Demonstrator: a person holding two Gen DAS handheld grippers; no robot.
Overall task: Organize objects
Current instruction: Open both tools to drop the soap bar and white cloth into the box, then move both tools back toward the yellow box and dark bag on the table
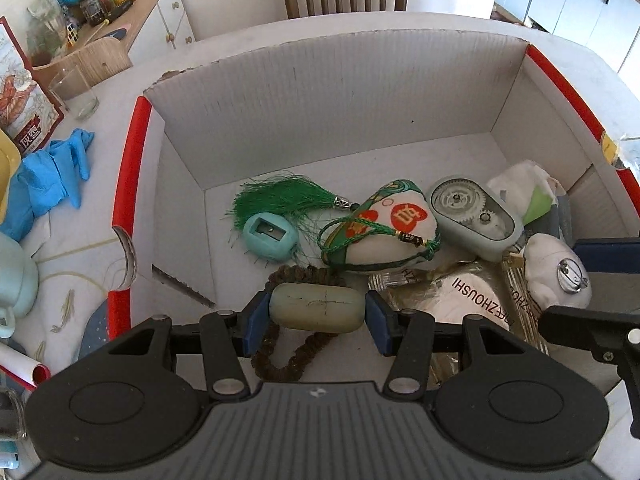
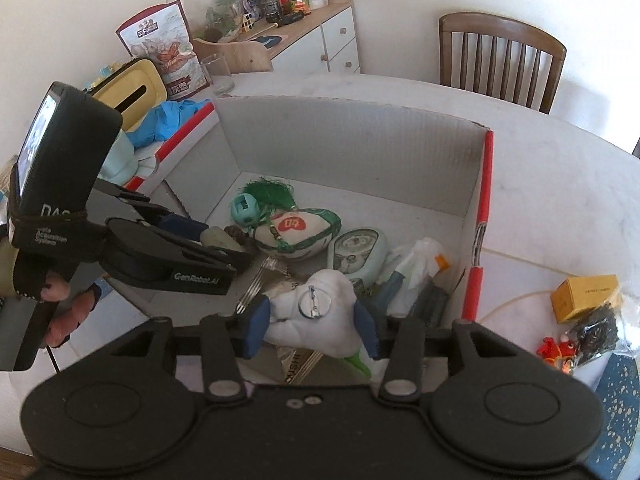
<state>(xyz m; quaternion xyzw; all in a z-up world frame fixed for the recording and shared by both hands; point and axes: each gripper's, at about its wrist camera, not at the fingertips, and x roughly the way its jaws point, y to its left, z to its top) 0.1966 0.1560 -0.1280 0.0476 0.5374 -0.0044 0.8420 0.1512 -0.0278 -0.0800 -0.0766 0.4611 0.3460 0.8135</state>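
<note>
The left claw (image 1: 317,312) grips a pale green oblong bar (image 1: 316,311), its long axis running straight across from pad to pad, low over the near left floor of the cardboard box (image 1: 340,92) on the tabletop (image 2: 540,184). To its right, the right claw (image 2: 313,320) stands half wide around a white stuffed pouch (image 2: 316,312); I cannot tell whether its pads press. Both items hang over the box's near clutter, so letting go looks due.
</note>
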